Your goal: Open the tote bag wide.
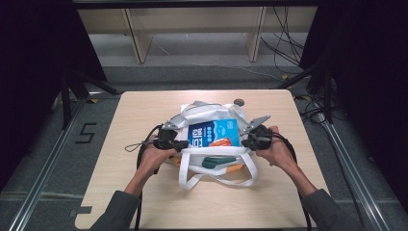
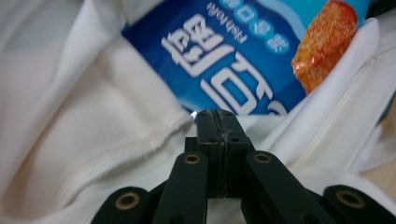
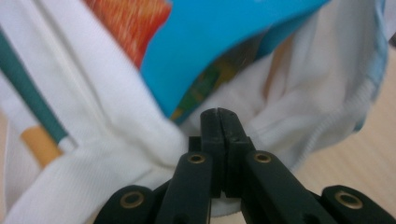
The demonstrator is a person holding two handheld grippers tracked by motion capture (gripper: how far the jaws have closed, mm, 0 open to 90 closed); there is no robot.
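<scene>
Pale wood worktop (image 1: 144,192) over grey floor, white bag (image 1: 217,166) with blue packet (image 1: 214,132) at centre, left claw (image 1: 182,144) and right claw (image 1: 244,142) clamped together on its left and right rims, forearms angled inward.

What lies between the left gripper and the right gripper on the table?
In the high view, between the left gripper and right gripper lies the white tote bag, with a blue snack packet inside.

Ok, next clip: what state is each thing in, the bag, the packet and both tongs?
White tote bag: lying on the table, mouth held apart at both sides, handles slack toward the person.
Blue snack packet: partly inside the bag, upper end sticking out.
Left tongs: shut at the bag's edge.
Right tongs: shut at the bag's edge.
</scene>
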